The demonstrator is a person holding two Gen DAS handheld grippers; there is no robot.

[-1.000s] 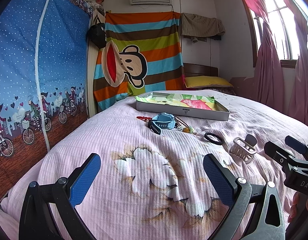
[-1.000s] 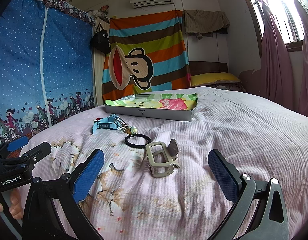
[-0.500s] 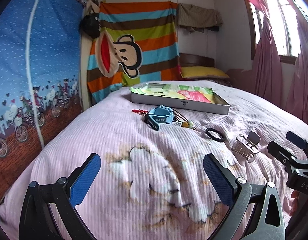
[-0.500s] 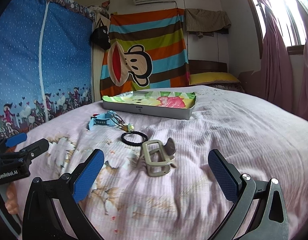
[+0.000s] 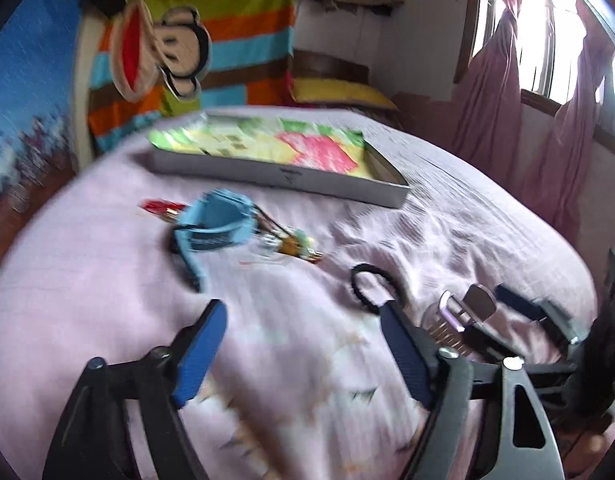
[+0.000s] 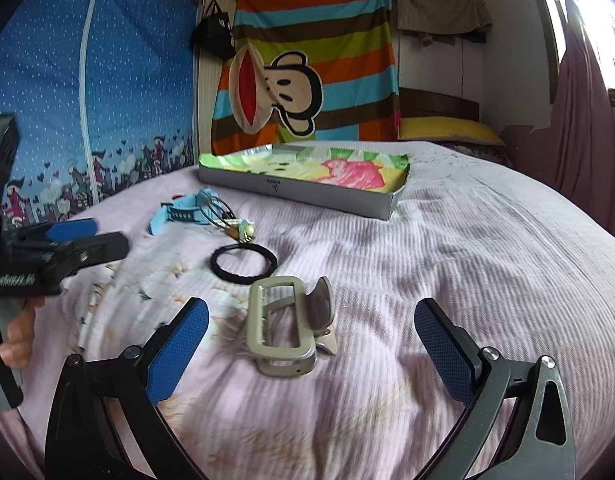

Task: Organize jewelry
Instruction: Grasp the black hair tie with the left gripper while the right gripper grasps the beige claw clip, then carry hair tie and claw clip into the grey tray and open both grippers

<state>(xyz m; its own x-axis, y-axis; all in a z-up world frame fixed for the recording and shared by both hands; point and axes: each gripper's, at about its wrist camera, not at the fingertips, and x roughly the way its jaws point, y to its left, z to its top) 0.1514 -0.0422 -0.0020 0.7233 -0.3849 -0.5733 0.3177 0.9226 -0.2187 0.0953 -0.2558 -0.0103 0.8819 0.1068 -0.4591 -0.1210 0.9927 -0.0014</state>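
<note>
Both grippers spread wide, holding nothing: right gripper (image 6: 311,344) near the beige plastic claw hair clip (image 6: 287,324), left gripper (image 5: 303,350) near the black elastic hair tie (image 5: 373,286).

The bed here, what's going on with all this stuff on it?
A person holds two grippers over the bed, both open and empty. The right gripper has a beige hair clip between its jaws. The left gripper points toward a blue watch. A black hair tie and the tray lie beyond.

Left hand-held gripper (image 5: 303,350) open above bed (image 5: 467,232). Blue watch (image 5: 213,232), black hair tie (image 5: 373,284), tray (image 5: 283,172) ahead; frame blurred.
</note>
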